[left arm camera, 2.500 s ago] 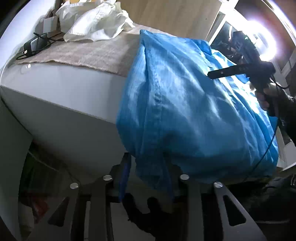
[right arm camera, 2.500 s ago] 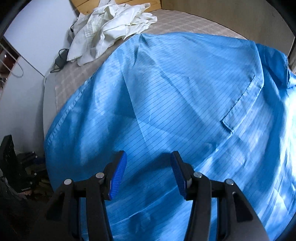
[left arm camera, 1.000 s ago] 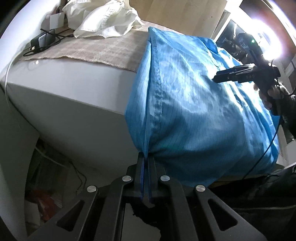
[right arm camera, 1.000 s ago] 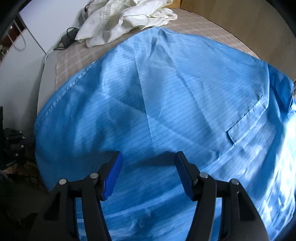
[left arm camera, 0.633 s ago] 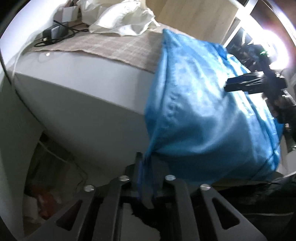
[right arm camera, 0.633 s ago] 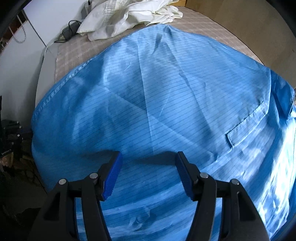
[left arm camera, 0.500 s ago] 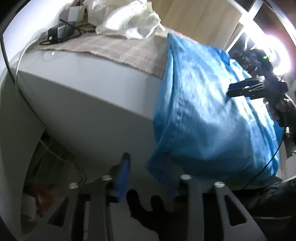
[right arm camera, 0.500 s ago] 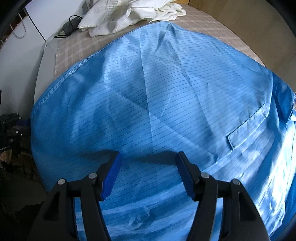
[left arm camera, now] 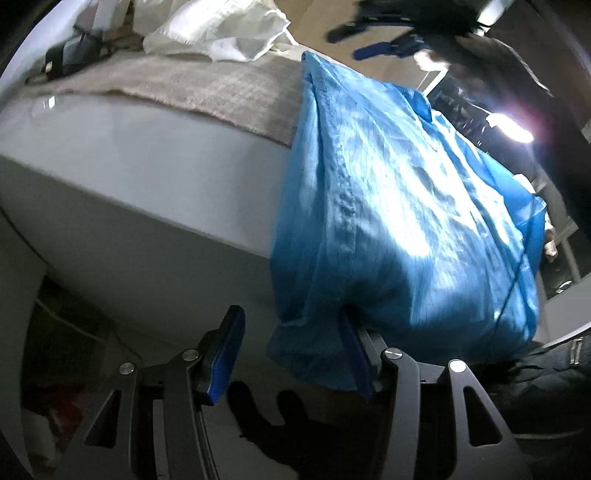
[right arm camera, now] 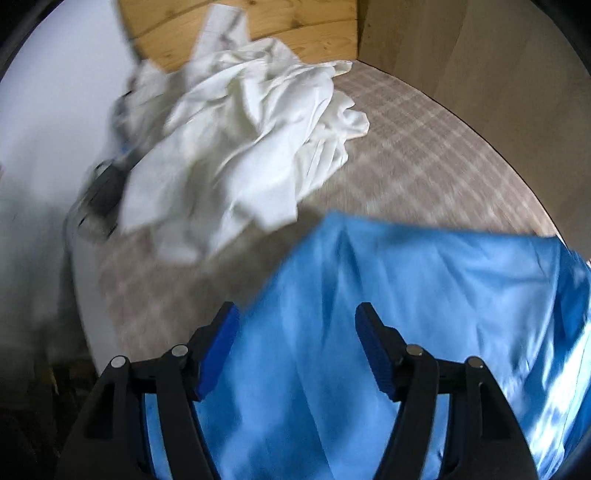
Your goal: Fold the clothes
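Observation:
A blue pinstriped garment [left arm camera: 406, 206] lies across the bed and hangs over its side. In the left wrist view its lower corner dangles between the fingers of my left gripper [left arm camera: 288, 354], whose jaws are opening; the pads do not press the cloth. My right gripper [right arm camera: 295, 350] hovers over the garment [right arm camera: 406, 295] near its far edge, jaws opening, nothing gripped. The right gripper [left arm camera: 384, 48] also shows at the top of the left wrist view, held by a hand.
A crumpled heap of white clothes [right arm camera: 240, 147] lies on the beige checked bed cover [right arm camera: 424, 155] beyond the blue garment. A dark charger with cable [left arm camera: 74, 48] sits at the bed's far corner. Wooden panels [right arm camera: 258, 22] back the bed. The white mattress side [left arm camera: 147, 184] drops to a dim floor.
My left gripper has let go of the garment's hem corner and its jaws have spread. My right gripper has swept across the garment towards its far edge and the white heap.

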A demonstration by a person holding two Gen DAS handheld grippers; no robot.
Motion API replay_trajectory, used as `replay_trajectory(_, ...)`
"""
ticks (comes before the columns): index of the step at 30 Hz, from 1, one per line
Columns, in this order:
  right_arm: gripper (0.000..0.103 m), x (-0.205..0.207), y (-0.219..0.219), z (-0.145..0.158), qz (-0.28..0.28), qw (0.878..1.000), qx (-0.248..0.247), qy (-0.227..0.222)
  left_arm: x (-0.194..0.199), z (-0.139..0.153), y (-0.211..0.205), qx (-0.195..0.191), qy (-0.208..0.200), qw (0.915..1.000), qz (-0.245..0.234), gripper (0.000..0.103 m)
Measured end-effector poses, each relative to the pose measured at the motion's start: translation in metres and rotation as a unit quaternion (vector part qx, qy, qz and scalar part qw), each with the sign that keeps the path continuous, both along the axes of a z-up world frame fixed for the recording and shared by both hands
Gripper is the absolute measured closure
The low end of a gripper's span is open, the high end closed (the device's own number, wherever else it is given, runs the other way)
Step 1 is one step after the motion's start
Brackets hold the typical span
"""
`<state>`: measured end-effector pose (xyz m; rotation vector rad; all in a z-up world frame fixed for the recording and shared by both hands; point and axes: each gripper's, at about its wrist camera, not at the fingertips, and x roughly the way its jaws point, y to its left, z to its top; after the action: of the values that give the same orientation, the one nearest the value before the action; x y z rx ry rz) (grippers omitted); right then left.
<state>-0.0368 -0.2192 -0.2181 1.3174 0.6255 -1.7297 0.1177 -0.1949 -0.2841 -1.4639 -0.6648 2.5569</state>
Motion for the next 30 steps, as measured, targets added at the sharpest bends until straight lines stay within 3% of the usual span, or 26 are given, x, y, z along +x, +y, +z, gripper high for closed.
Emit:
replay_trajectory(9, 0.038, -0.036, -0.052, -0.051, -0.062, 0.99, 0.125, -0.012, -0.005, -0.001, 0.001, -0.002, 0.01, 0.9995, -0.031, 0.052)
replay_trajectory(13, 0.034, -0.04, -0.051, -0.056, -0.074, 0.99, 0.121, -0.023, -0.008, -0.003, -0.001, 0.007, 0.018, 0.9986, -0.049, 0.056)
replay_trajectory(17, 0.037, -0.039, -0.051, -0.054, -0.063, 0.992, 0.111, -0.016, -0.007, -0.002, 0.0, 0.017, 0.033, 0.9963, -0.078, 0.071)
replay_trajectory(18, 0.045, -0.039, -0.051, -0.052, -0.061, 0.992, 0.107, -0.015, -0.007, -0.001, 0.0, 0.015, 0.033, 0.9961, -0.081, 0.072)
replay_trajectory(19, 0.064, -0.039, -0.051, -0.05, -0.058, 0.993, 0.103, -0.013, -0.006, -0.001, -0.001, 0.012, 0.033, 0.9959, -0.084, 0.079)
replay_trajectory(20, 0.075, -0.041, -0.05, -0.049, -0.06, 0.993, 0.097, -0.021, -0.005, -0.001, -0.001, 0.009, 0.033, 0.9956, -0.087, 0.089)
replay_trajectory(21, 0.089, -0.043, -0.048, -0.047, -0.064, 0.993, 0.089, -0.033, -0.005, -0.001, -0.002, 0.009, 0.033, 0.9954, -0.089, 0.089)
replay_trajectory(25, 0.098, -0.047, -0.041, -0.04, -0.067, 0.994, 0.062, -0.051, 0.0, 0.003, -0.008, 0.015, 0.036, 0.9949, -0.093, 0.097)
replay_trajectory(30, 0.099, -0.047, -0.028, -0.021, -0.072, 0.995, 0.026, -0.056, 0.008, 0.018, -0.013, 0.015, 0.042, 0.9952, -0.087, 0.1)
